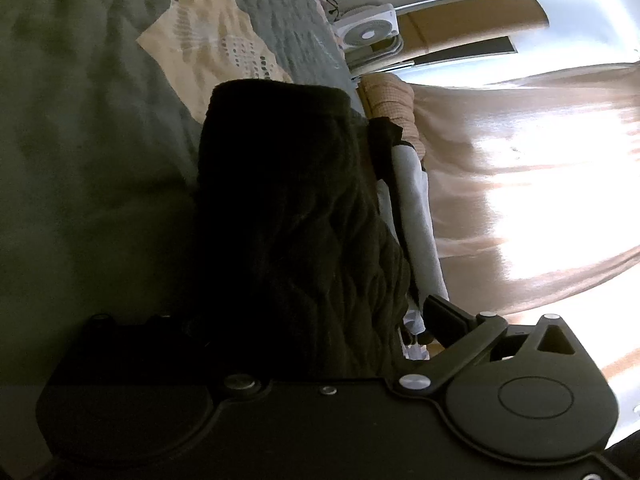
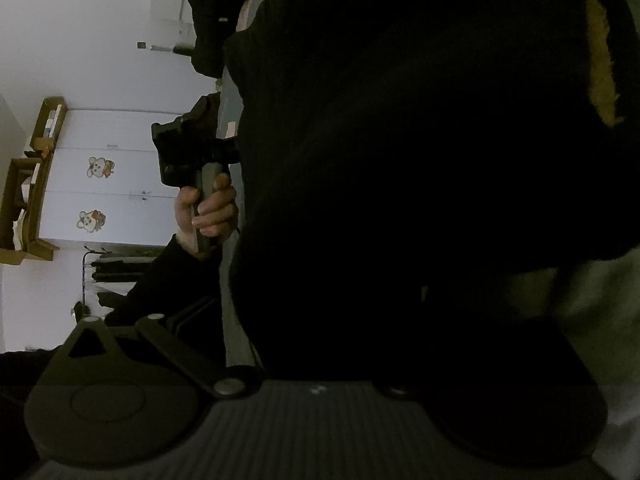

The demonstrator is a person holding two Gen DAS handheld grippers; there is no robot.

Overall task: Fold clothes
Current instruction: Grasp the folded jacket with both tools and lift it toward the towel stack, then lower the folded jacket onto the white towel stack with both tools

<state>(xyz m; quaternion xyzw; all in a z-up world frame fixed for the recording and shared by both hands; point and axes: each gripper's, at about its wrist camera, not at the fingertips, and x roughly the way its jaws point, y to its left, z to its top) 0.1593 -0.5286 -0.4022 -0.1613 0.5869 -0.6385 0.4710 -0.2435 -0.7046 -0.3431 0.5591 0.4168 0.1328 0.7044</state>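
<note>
A black knitted garment (image 1: 288,208) fills the middle of the left wrist view and runs up from my left gripper (image 1: 320,312), which is shut on a thick bunch of it; the fingertips are buried in the cloth. Behind it lies a green bedspread (image 1: 80,140). In the right wrist view the same black garment (image 2: 400,160) covers most of the frame and drapes over my right gripper (image 2: 320,332), which is shut on it with its fingers hidden. A hand (image 2: 210,210) holds the left gripper's handle against the garment's left edge.
A beige patterned cloth (image 1: 208,40) lies flat on the bedspread. A white box fan (image 1: 368,30) and a sunlit peach curtain (image 1: 520,160) are past the bed. Pale grey fabric (image 1: 416,216) hangs beside the garment. White cupboard doors (image 2: 108,176) with cartoon stickers, plus cardboard boxes (image 2: 32,184).
</note>
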